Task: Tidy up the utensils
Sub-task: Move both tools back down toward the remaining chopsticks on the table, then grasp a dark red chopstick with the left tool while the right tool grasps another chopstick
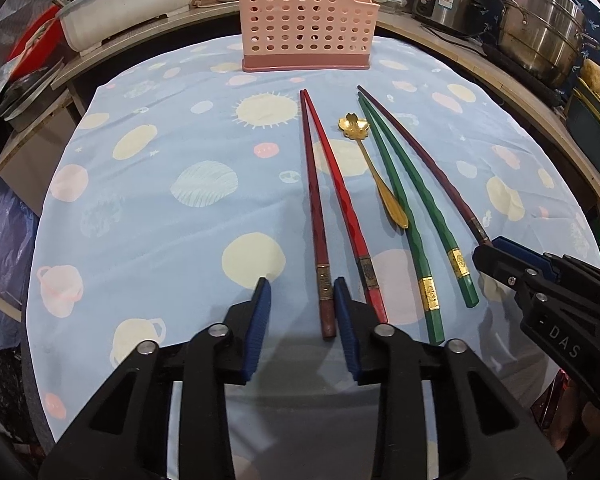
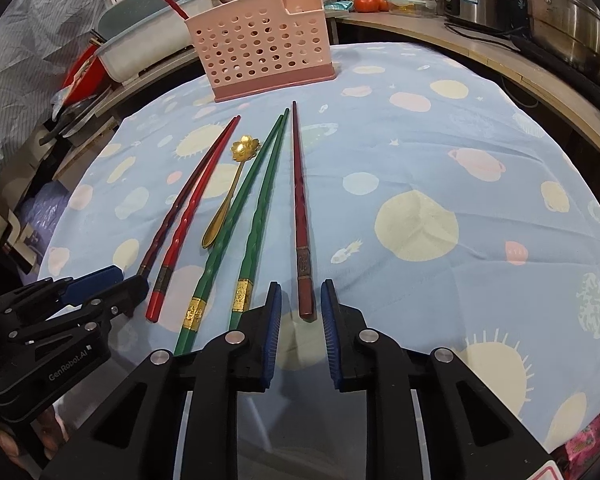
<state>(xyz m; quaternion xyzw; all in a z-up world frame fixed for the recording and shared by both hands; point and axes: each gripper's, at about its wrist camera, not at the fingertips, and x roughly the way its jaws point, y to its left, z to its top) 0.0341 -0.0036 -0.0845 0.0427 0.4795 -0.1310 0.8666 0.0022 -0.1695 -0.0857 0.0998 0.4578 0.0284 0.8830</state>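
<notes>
with both tools low over the surface (image 1: 148,208) and nothing lifted, this looks like the first pick.

left wrist view: left tool (image 1: 302,300) has fingers apart, straddling the butt end of the dark red chopstick (image 1: 314,200); the bright red chopstick (image 1: 342,200) lies just beside it, its butt passing behind the right-hand pad. nothing is clamped. the gold spoon (image 1: 370,164) sits between the red pair and the green chopsticks (image 1: 404,200). the pink holder (image 1: 306,20) stands upright at the far end, well apart from the row. right tool (image 1: 496,256) shows side-on at the butt of the maroon chopstick (image 1: 420,160); its gap can't be read from here.

right wrist view: right tool (image 2: 300,300) is open, pads either side of the maroon chopstick's butt, not touching as far as i can tell. green pair is just to its left, one butt tucked under the left finger.

to do it well, my take: centre each stick between the pads before closing, grip near the butt, keep the neighbour out of the bite, then lift and tip the stick upright over the holder.

view differences: only the right view shows sticks already standing in the holder and its stepped compartment; only the left view shows the left tool's gap.
</notes>
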